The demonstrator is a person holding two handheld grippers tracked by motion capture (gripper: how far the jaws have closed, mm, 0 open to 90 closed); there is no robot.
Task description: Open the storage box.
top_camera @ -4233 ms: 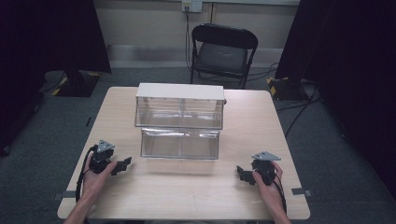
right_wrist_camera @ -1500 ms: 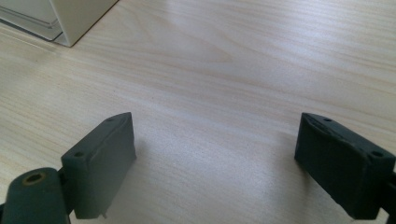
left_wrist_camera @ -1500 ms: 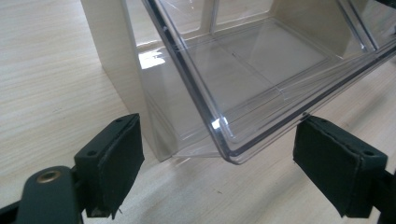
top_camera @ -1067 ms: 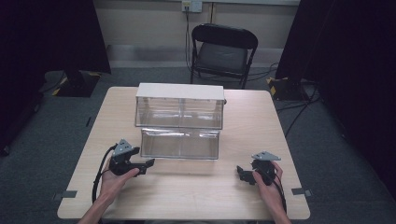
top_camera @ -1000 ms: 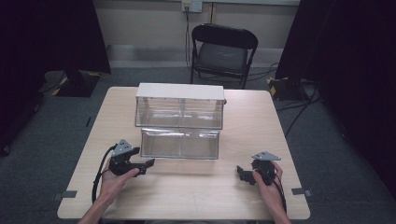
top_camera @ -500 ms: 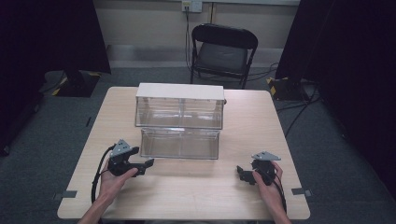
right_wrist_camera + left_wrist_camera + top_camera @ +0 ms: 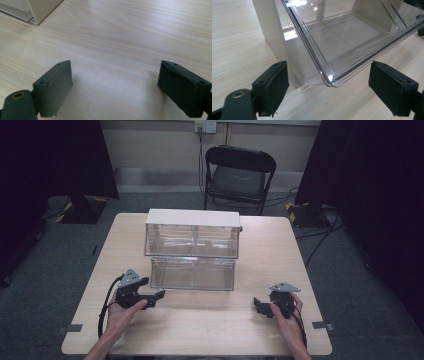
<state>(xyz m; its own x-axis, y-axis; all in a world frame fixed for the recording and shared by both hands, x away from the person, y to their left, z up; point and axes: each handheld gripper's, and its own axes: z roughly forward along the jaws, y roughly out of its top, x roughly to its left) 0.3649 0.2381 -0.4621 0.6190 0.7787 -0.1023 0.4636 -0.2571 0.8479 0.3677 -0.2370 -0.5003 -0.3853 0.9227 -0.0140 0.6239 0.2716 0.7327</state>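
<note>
A clear plastic drawer cabinet (image 7: 192, 232) with a white top stands mid-table. Its lower clear drawer (image 7: 192, 274) is pulled out toward me and looks empty. My left gripper (image 7: 157, 296) sits just before the drawer's front left corner. In the left gripper view the jaws stand apart on either side of that drawer corner (image 7: 329, 81), neither pad touching it, and the cabinet's white side wall (image 7: 272, 32) rises behind. My right gripper (image 7: 258, 306) rests low near the table's right front, open. The right gripper (image 7: 115, 85) has only bare wood between its pads.
The wooden table (image 7: 210, 335) has free room in front of the drawer and on both sides of the cabinet. A black folding chair (image 7: 239, 175) stands beyond the far edge. Dark curtains flank the room, and cables lie on the floor at right.
Since the oldest frame my left gripper has moved right, up to the drawer's left front corner. Over the last second neither hand has visibly moved.
</note>
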